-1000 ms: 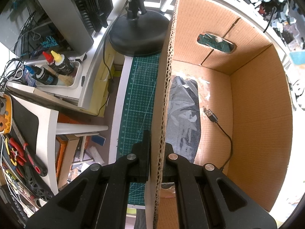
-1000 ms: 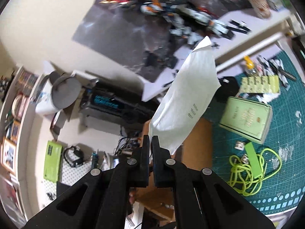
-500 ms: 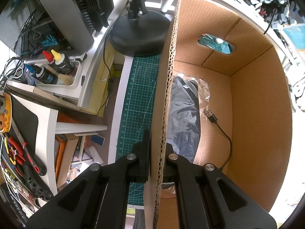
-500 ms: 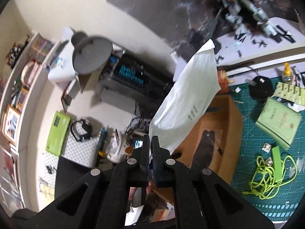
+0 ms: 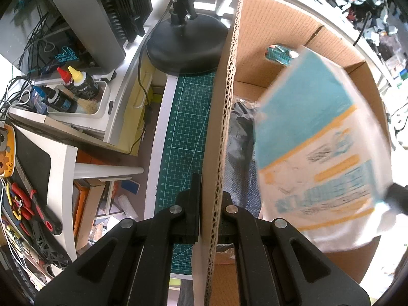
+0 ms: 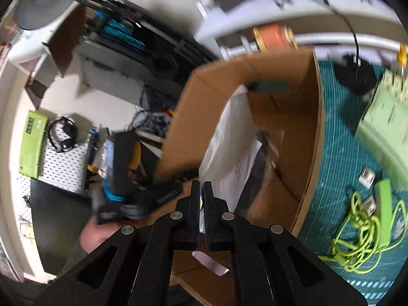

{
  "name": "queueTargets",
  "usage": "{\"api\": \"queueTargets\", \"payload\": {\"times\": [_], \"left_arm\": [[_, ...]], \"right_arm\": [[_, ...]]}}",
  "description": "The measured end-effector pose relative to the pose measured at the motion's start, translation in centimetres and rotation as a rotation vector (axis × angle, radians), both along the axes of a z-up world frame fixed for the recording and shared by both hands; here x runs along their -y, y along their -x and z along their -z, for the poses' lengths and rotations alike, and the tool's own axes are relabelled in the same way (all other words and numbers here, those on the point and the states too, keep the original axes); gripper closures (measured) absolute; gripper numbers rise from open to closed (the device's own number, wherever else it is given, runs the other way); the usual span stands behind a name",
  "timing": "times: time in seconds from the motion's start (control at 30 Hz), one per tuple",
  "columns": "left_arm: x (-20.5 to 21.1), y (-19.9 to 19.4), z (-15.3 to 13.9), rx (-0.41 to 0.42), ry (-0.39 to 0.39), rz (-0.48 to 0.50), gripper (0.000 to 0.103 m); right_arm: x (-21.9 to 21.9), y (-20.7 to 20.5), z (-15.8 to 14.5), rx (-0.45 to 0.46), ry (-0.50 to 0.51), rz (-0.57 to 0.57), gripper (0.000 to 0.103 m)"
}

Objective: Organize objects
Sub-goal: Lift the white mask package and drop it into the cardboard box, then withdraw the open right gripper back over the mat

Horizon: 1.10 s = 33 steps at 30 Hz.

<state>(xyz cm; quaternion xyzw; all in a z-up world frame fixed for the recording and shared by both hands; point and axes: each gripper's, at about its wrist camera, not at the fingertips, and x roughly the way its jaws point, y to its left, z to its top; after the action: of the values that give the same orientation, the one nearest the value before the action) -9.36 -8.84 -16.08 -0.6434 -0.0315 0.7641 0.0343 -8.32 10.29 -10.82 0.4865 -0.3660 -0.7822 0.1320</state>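
Open brown cardboard box (image 5: 293, 38) on the green cutting mat (image 5: 188, 127): my left tongs (image 5: 210, 199) pinch its near-left wall, jaws tight on the cardboard. My right tongs (image 6: 201, 199) clamp the flat white pouch with teal and orange print (image 5: 318, 153) by its near end; long axis slants far-left, down into the box, over the dark bagged item (image 5: 239, 158).

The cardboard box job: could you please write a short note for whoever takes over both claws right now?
Left claw: shut on the near wall of the cardboard box, holding it steady on the green cutting mat.
Right claw: shut on a flat white packet, printed teal and orange on its other side, now over the box opening.
Done: a dark bagged item lies inside the box.
Left: release the packet; the lime-green cable and pale green booklet remain on the mat.
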Motion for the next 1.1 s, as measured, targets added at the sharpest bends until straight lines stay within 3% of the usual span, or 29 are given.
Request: {"api": "queueTargets", "payload": {"times": [0.23,0.43,0.47,0.57,0.9,1.1], "left_arm": [[0.0,0.0,0.0,0.000,0.001,0.001,0.099],[0.0,0.0,0.0,0.000,0.000,0.000,0.099],[0.0,0.0,0.0,0.000,0.000,0.000,0.099],[0.0,0.0,0.0,0.000,-0.001,0.000,0.099],[-0.2,0.0,0.2,0.001,0.000,0.001,0.099],[-0.1,0.1,0.1,0.000,0.000,0.001,0.099]], "right_arm": [[0.4,-0.4,1.7,0.044,-0.029,0.024,0.103],[1.0,-0.1,1.4,0.078,-0.125,-0.009,0.100],[1.3,0.0,1.3,0.091,-0.145,-0.027,0.096],[1.3,-0.1,0.5,0.115,-0.199,-0.029,0.059],[-1.3,-1.6,-4.9,-0.007,-0.244,0.021,0.054],[-4.3,-2.8,-6.4,-0.021,-0.274,0.099,0.046]]}}
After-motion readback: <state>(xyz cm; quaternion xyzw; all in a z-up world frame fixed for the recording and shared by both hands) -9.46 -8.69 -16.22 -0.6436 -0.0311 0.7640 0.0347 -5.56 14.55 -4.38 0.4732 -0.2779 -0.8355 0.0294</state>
